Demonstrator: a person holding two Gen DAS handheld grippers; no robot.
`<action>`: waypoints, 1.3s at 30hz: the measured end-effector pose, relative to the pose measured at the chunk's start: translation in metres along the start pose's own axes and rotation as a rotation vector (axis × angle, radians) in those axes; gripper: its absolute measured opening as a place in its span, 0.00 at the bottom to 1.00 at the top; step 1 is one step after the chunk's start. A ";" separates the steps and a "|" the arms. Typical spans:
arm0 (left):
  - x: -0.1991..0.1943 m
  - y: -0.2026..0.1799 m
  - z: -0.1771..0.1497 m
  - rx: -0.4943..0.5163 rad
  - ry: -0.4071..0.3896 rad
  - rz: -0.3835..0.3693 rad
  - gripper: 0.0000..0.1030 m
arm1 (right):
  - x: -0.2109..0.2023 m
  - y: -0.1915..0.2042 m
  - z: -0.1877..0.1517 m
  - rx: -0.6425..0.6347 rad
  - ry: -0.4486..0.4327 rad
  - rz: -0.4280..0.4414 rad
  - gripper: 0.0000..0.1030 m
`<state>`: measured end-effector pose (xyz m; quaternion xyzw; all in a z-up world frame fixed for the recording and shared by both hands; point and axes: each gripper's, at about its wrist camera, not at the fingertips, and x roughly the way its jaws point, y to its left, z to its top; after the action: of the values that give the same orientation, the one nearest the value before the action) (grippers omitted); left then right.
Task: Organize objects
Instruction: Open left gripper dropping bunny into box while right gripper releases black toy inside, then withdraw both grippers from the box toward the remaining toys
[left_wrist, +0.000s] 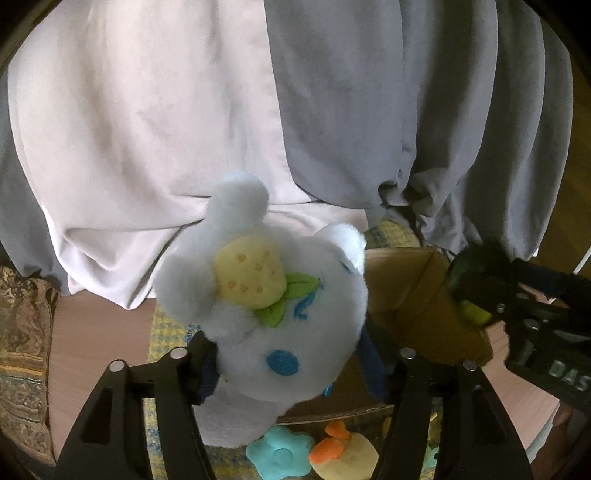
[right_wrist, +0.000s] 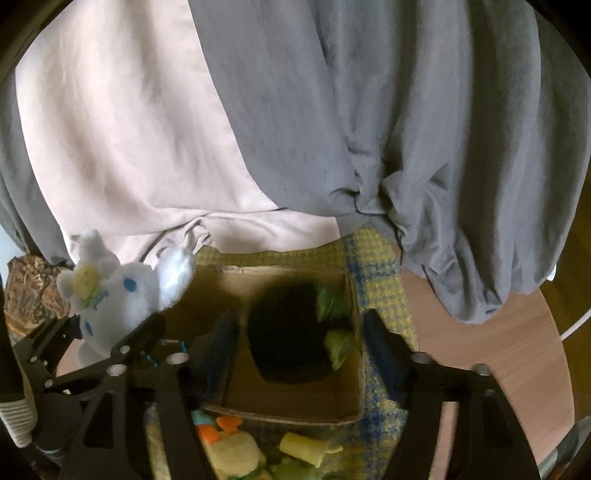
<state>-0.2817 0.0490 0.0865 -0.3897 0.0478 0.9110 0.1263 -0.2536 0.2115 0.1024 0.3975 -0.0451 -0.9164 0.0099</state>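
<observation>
My left gripper (left_wrist: 288, 358) is shut on a white plush bunny (left_wrist: 273, 314) with blue eyes and a yellow strawberry on its head, held up above the table; it also shows in the right wrist view (right_wrist: 118, 291). My right gripper (right_wrist: 299, 350) is open over a cardboard box (right_wrist: 288, 402). A black and green plush (right_wrist: 291, 332) sits inside the box between the open fingers, blurred. In the left wrist view the right gripper (left_wrist: 476, 291) shows at right with that dark plush (left_wrist: 476, 266) at its tips.
Below lie a turquoise flower plush (left_wrist: 280, 454), a yellow duck plush (left_wrist: 351, 458) and a yellow toy (right_wrist: 306, 446) on a yellow-blue checked cloth (right_wrist: 373, 266). Pink and grey curtains (right_wrist: 258, 129) hang behind the round wooden table (right_wrist: 517, 369).
</observation>
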 end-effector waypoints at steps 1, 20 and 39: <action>-0.001 0.001 0.000 -0.004 -0.003 0.003 0.81 | -0.003 0.000 0.000 0.002 -0.013 -0.004 0.93; -0.025 -0.009 -0.010 0.019 -0.041 0.040 0.96 | -0.027 -0.012 -0.015 0.033 -0.030 -0.005 0.94; -0.054 -0.016 -0.052 0.021 -0.066 0.054 0.97 | -0.061 -0.014 -0.055 0.029 -0.058 -0.025 0.94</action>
<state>-0.2056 0.0449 0.0897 -0.3565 0.0639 0.9259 0.1072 -0.1713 0.2246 0.1083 0.3715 -0.0537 -0.9269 -0.0089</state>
